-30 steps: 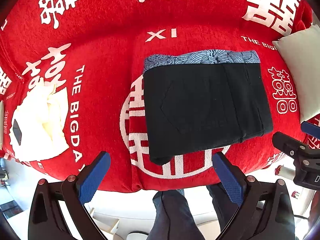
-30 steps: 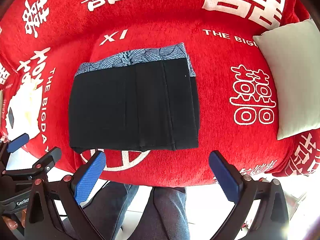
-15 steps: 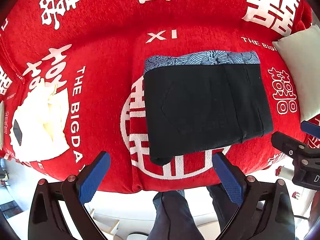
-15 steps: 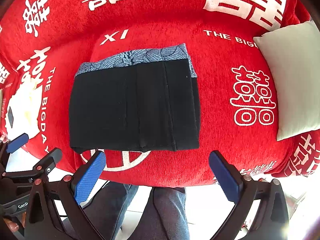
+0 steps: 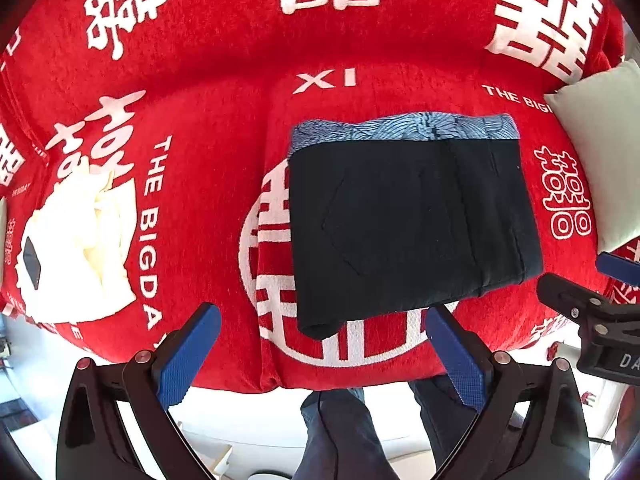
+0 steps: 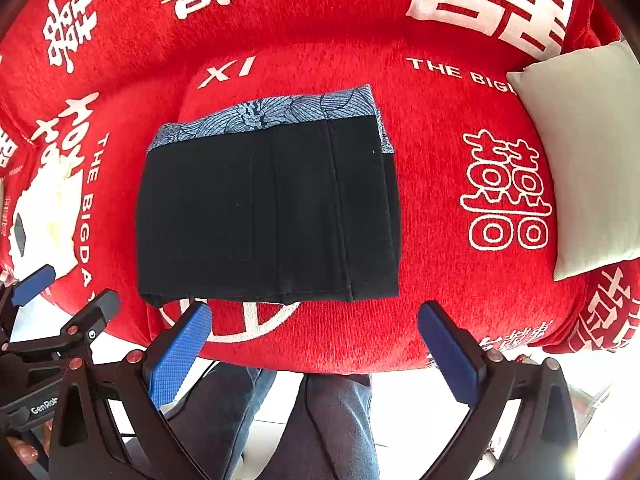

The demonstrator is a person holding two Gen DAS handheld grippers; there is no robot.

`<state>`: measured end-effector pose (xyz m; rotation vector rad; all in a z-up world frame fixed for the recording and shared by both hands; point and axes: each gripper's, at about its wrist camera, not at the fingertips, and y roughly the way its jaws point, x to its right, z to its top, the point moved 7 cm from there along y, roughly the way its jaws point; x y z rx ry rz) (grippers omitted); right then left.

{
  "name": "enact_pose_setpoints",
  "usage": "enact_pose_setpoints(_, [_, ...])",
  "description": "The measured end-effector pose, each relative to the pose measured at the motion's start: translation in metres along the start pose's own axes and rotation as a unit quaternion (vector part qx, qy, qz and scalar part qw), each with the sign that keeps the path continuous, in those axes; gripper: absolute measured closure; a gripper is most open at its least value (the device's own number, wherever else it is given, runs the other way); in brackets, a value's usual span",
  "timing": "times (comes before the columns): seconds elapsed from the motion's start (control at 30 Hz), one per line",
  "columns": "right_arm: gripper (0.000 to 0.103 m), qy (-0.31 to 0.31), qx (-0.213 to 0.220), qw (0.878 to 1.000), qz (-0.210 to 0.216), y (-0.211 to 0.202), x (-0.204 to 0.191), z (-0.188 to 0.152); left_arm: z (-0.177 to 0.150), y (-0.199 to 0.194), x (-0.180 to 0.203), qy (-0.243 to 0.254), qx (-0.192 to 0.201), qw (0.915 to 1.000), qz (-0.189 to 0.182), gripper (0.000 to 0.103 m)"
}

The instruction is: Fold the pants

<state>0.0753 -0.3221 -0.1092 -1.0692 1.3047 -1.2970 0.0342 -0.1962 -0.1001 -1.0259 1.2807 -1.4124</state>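
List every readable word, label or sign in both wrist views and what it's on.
"XI": white, on the red cover, just behind the folded pants.
"THE BIGDA": white, on the cover at left, cut off at the edge.
"THE BIG": on the cover at right, rest hidden by the cushion.
"GenRob": on the left gripper body in the right wrist view, cut off.
"DA": on the right gripper body in the left wrist view, cut off.
White double-happiness characters: across the cover.

Your black pants (image 5: pixel 404 228) lie folded into a flat rectangle on the red cover (image 5: pixel 224 120), blue patterned lining showing along the far edge.
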Motion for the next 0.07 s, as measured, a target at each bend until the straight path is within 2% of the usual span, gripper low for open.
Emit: enact_pose_setpoints(0.07, [0.0,0.003,-0.001,1.0,0.0,0.0009,0.0012,0.0001,0.0,0.0,0.0014,0.0,-0.001,1.0,-0.002,0.001])
